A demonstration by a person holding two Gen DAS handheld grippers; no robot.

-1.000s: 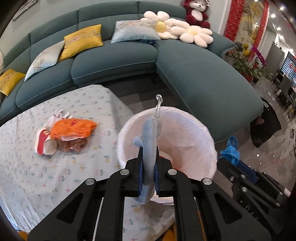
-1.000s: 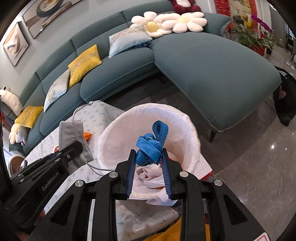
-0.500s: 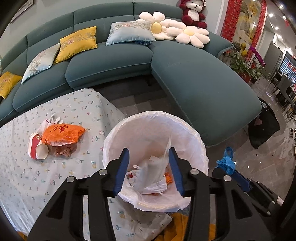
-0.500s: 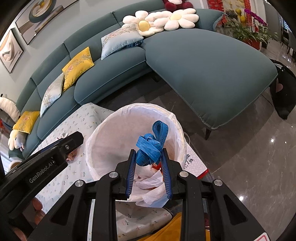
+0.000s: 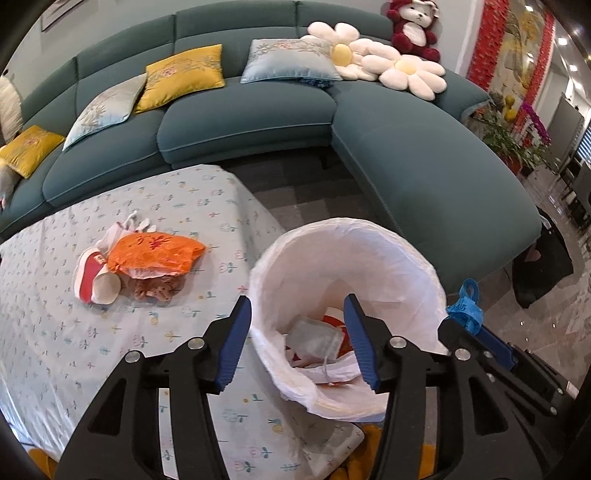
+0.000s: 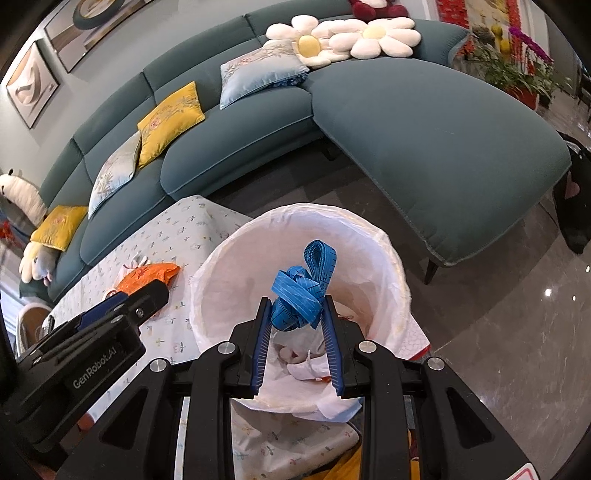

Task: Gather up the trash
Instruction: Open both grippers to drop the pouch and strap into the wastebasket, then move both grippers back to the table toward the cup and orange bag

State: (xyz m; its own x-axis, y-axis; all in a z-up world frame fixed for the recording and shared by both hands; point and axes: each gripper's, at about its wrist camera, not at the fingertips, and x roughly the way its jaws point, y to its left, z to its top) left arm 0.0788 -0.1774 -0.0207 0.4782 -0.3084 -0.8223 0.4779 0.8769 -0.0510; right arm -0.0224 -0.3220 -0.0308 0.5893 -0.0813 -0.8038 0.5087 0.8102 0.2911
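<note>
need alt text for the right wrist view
The right tongs grip a bundled blue measuring tape above a white-lined trash bin holding crumpled waste. The left tongs reach in beside a floral tablecloth; a teal sofa curves behind.

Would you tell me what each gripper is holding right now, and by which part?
The right gripper pinches the bundled blue measuring tape by its lower coils; the left gripper holds nothing.

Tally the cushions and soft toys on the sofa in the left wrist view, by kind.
Yellow cushions: 2
Pale blue cushions: 2
Flower cushions: 2
Teddy bear: 1
Total: 7
</note>
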